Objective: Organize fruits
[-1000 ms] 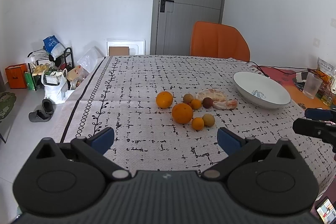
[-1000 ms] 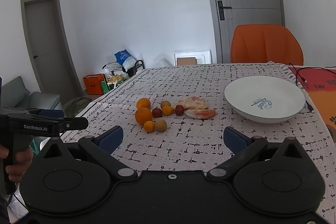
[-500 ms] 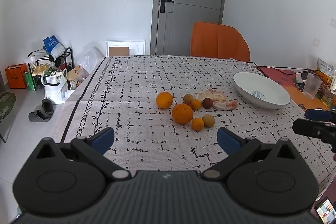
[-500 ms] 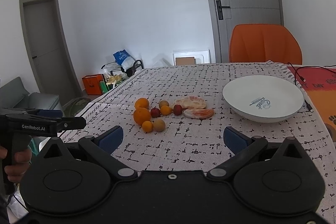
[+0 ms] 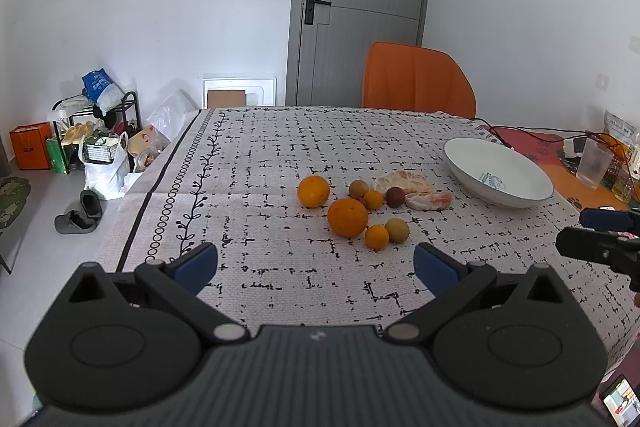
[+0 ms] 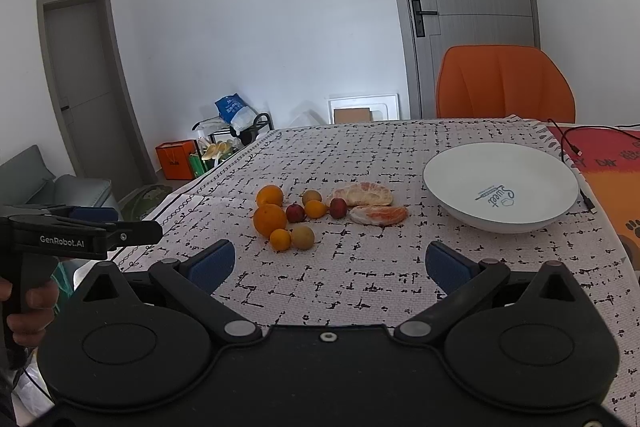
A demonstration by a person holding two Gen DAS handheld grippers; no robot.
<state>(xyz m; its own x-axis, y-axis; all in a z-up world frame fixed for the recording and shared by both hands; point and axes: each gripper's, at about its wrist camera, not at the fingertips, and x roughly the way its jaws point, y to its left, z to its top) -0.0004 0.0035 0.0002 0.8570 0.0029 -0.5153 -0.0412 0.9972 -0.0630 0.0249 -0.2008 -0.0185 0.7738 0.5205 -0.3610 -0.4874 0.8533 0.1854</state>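
A cluster of fruit lies mid-table: two large oranges (image 5: 347, 217) (image 6: 269, 220), small oranges (image 5: 376, 237), brownish round fruits (image 5: 397, 230), dark red fruits (image 6: 338, 207) and peeled citrus pieces (image 5: 403, 181) (image 6: 378, 215). An empty white bowl (image 5: 498, 171) (image 6: 501, 186) stands right of the fruit. My left gripper (image 5: 315, 263) is open and empty, near the table's front edge, short of the fruit. My right gripper (image 6: 330, 262) is open and empty, also short of the fruit. Each gripper shows at the edge of the other's view.
A patterned tablecloth (image 5: 260, 163) covers the table. An orange chair (image 5: 416, 79) stands at the far side. A cable (image 6: 570, 147), an orange mat (image 6: 612, 163) and a plastic cup (image 5: 594, 167) lie at the right. Bags and shoes (image 5: 96, 163) sit on the floor left.
Both grippers stay open. The right wrist view has shifted slightly; the fruit and bowl have not moved on the table.
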